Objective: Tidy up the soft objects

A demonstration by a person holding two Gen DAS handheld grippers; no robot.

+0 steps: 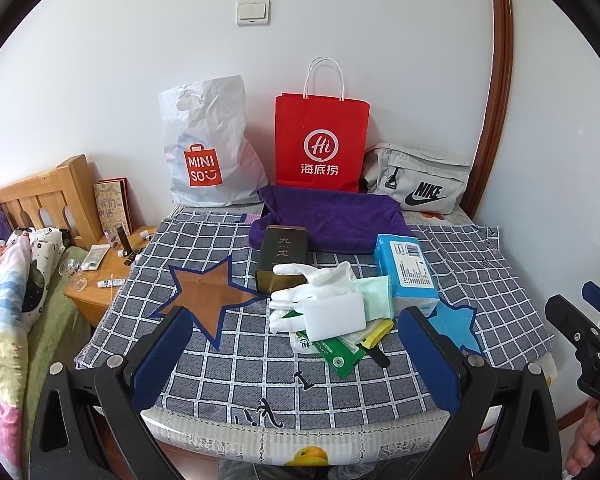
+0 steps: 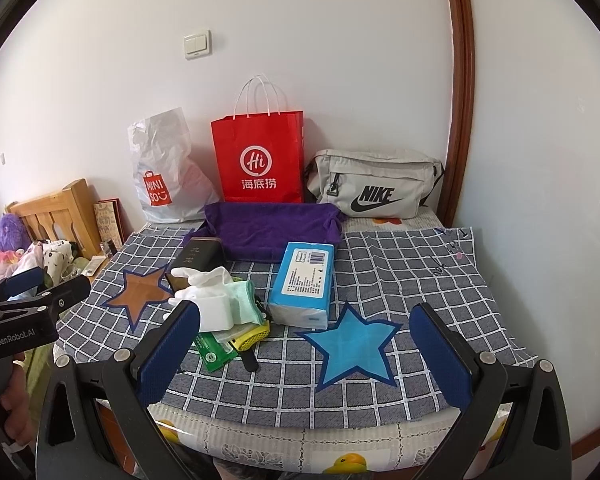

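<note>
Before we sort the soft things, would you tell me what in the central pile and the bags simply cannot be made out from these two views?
- Red paper bag and Miniso bag: contents hidden by their own walls in both views.
- Yellow item: mostly buried under the green cloth; identity unclear.
- Green packet: print too small to read.
- White gloves: count unclear; the white block covers part of them.
- Dark tin: lower end hidden by the gloves.

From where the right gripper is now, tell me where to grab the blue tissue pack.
Grip the tissue pack across its long sides near the end closest to you, coming from the front and above. It lies flat, lengthwise toward the right gripper, whose jaws look wide enough. Its right side is free; the cloth pile crowds its left.
</note>
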